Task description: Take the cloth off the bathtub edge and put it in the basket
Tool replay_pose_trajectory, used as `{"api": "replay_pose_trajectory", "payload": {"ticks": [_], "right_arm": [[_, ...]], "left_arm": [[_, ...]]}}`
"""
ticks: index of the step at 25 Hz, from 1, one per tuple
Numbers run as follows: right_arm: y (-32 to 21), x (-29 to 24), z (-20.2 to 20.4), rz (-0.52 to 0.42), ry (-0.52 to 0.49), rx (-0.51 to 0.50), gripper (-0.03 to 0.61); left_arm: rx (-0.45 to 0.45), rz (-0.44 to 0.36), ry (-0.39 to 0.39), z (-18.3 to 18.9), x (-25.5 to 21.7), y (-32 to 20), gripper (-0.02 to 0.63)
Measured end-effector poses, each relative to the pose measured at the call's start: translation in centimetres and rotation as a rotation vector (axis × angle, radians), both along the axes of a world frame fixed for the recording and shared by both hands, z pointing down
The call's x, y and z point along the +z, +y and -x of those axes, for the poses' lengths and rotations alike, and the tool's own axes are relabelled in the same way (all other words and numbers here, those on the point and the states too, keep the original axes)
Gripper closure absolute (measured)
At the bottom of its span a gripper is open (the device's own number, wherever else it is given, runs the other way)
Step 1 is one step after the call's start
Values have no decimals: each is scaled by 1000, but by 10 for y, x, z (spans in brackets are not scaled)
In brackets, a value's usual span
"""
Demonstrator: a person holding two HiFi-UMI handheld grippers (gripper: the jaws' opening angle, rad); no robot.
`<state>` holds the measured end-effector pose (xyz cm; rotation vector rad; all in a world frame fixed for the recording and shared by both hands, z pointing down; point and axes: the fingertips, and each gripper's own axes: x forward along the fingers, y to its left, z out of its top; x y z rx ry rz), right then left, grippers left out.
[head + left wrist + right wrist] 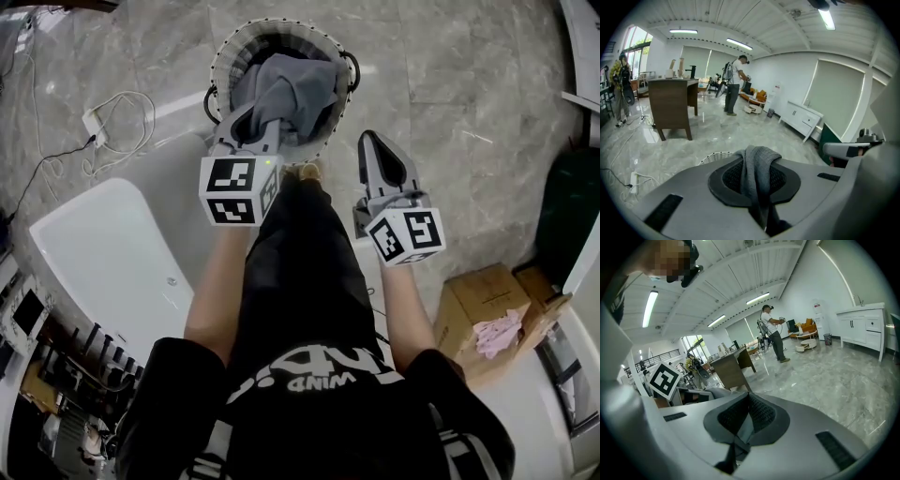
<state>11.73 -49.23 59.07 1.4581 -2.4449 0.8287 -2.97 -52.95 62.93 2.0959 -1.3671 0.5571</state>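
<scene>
Grey marble floor (469,84) spreads under both of my fingers and well beyond them. The white bathtub (103,253) lies left of my left gripper (261,120) and back toward me, well apart from the fingertips.

The round basket (225,52), with its white-dotted rim and dark handles, stands on the floor just ahead of and below my left fingers. In the left gripper view its rim peeks out just past the left finger. A cardboard box (478,300) sits open on the floor off to the right of my right gripper (370,141) and behind it, with a crumpled pink cloth (497,333) in it.

The grey cloth (286,89) is bunched inside the basket. One fold runs up to my left fingers, which are clamped narrow on it. The left gripper view shows it pinched between the pads and draped over the tips.

My right fingers are pressed together to a point with nothing between them. They hang beside the basket's right edge, clear of the cloth.

A white power strip (97,127) with looped cable lies on the floor far left of my left fingers.
</scene>
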Motion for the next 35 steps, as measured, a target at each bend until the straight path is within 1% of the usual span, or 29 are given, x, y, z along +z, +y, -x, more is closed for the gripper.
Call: {"api": "replay_pose_trajectory", "payload": {"ticks": [1, 2, 4, 6, 7, 8, 14, 20, 22, 23, 27, 30, 31, 33, 35], "right_arm": [[0, 0, 0, 0, 2, -1, 565], [-1, 0, -1, 1, 5, -1, 565], [-2, 4, -3, 6, 10, -1, 565], [-3, 11, -3, 15, 9, -2, 565], [-2, 14, -3, 21, 5, -2, 565], [-1, 17, -1, 25, 1, -4, 565], [10, 19, 8, 38, 4, -29, 565], [9, -7, 16, 1, 7, -55, 565], [7, -22, 16, -12, 10, -57, 565], [6, -30, 16, -18, 9, -55, 565], [1, -64, 17, -51, 16, -56, 565], [2, -99, 22, -84, 5, -70, 565], [5, -111, 24, -94, -2, -79, 565], [10, -137, 27, -113, -13, -102, 565], [15, -162, 30, -135, -22, -129, 565]], "left_arm": [[-7, 17, -14, 2, 5, 3, 573], [-13, 37, -30, 4, 11, 6, 535], [-24, 90, -68, 9, 30, 14, 411], [-33, 137, -110, 15, 52, 23, 329], [-35, 145, -125, 18, 59, 27, 299], [-38, 145, -130, 21, 62, 30, 284], [-32, 161, -114, 30, 63, 44, 276], [-34, 115, -91, 31, 27, 40, 276], [-24, 93, -78, 28, 5, 37, 282], [-19, 76, -67, 26, -8, 35, 298], [6, -6, -29, 17, -66, 34, 429], [2, -66, -19, 17, -112, 42, 538], [0, -81, -15, 17, -128, 45, 562], [13, -96, 3, 14, -157, 53, 588], [38, -108, 48, 7, -185, 60, 598]]}}
